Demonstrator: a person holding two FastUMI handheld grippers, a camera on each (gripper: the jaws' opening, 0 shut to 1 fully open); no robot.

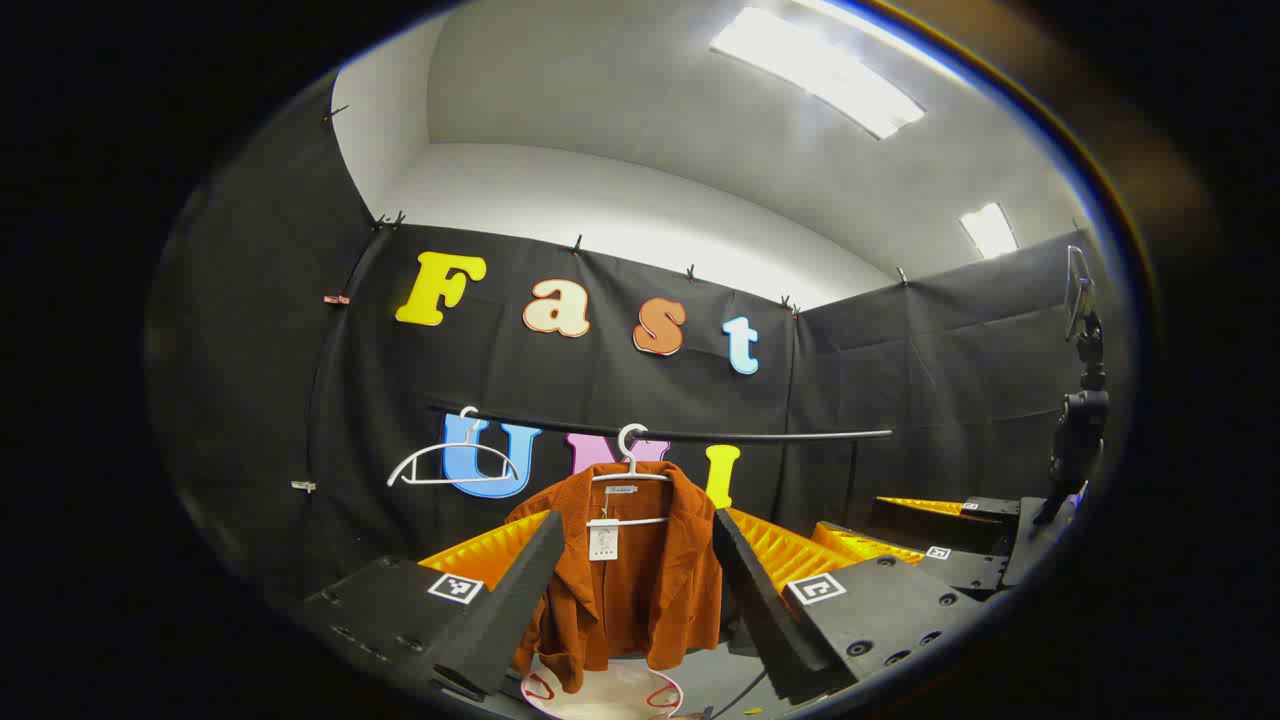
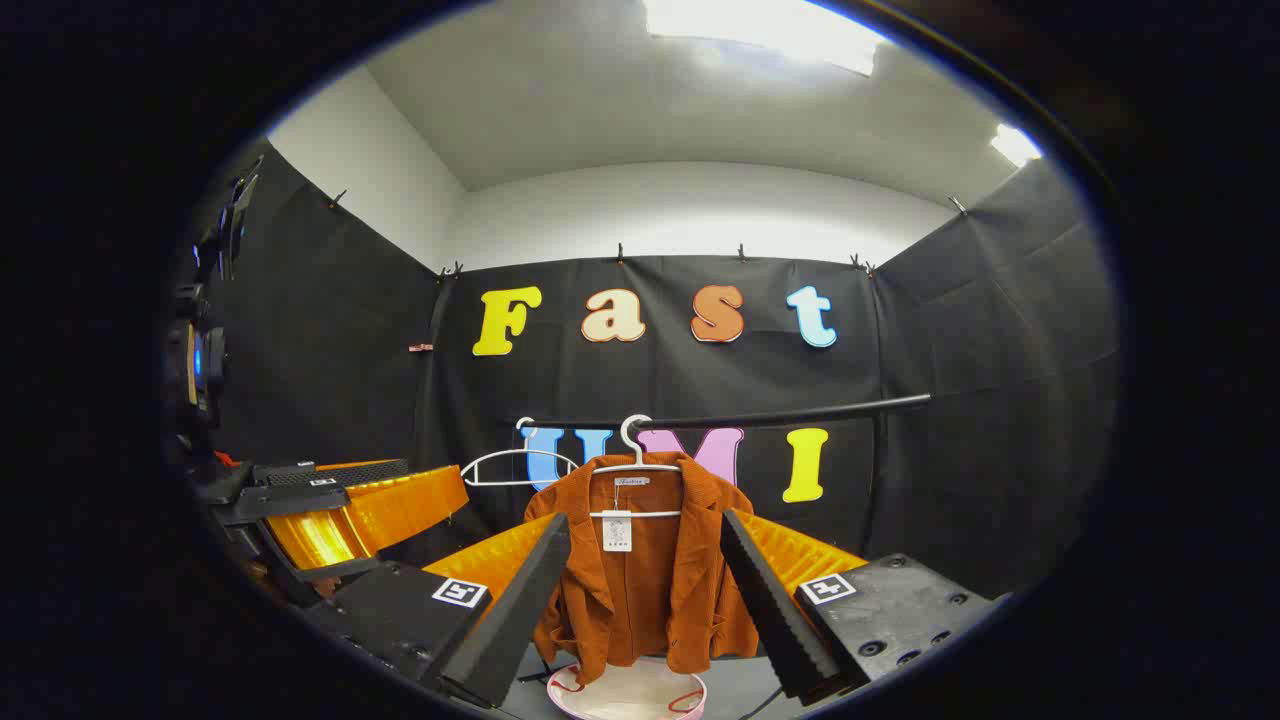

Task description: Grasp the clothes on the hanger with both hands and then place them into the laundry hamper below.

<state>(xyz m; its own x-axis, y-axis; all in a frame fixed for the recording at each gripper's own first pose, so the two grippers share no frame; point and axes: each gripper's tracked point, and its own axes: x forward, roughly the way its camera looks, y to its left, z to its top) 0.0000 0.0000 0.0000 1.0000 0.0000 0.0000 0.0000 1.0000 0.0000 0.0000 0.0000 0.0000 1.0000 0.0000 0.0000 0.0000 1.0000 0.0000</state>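
Nothing has been grasped yet: the jacket (image 1: 625, 565) hangs on its hanger (image 1: 632, 470) from the rail (image 1: 780, 436), above the hamper (image 1: 600, 695). The left gripper (image 1: 640, 590) and right gripper (image 2: 645, 590) are held with fingers apart, well short of it

Empty hanger (image 1: 455, 462): white, hung on the rail, ahead of the left claw (image 1: 637, 520), up and to its left.
Rail (image 1: 800, 436): black bar crossing ahead of the claw, above its fingertips.
Ceiling lights (image 1: 815, 70): bright panels, high overhead.
Stand (image 1: 1085, 410): black, upright, far to the claw's right, device on top.
Clips (image 1: 577, 243): along the cloth's top edge.
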